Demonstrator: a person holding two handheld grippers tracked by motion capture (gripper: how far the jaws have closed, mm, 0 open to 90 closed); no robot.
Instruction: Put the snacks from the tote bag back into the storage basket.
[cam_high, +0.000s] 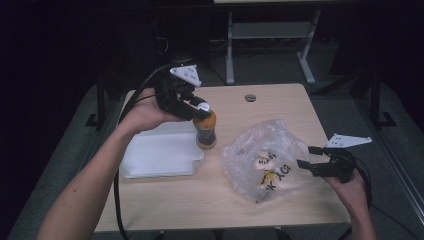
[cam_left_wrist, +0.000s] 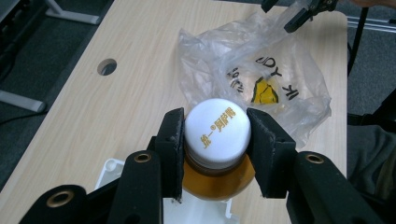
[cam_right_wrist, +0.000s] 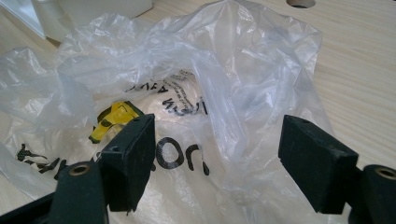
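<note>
Pale wooden table (cam_high: 165, 210): my left gripper (cam_left_wrist: 215, 140) clamps the bottle (cam_high: 205, 131), gold lettering on its white cap (cam_left_wrist: 217, 130); at four o'clock, my right gripper (cam_right_wrist: 217, 158) gapes around the printed plastic bag (cam_high: 265, 160).

Dim light is falling over the high view, leaving the room behind the counter (cam_high: 280, 105) nearly black. The two gripper views are looking brighter and evenly lit (soft shadows only), while glare is shimmering on the plastic bag (cam_right_wrist: 224, 74).
</note>
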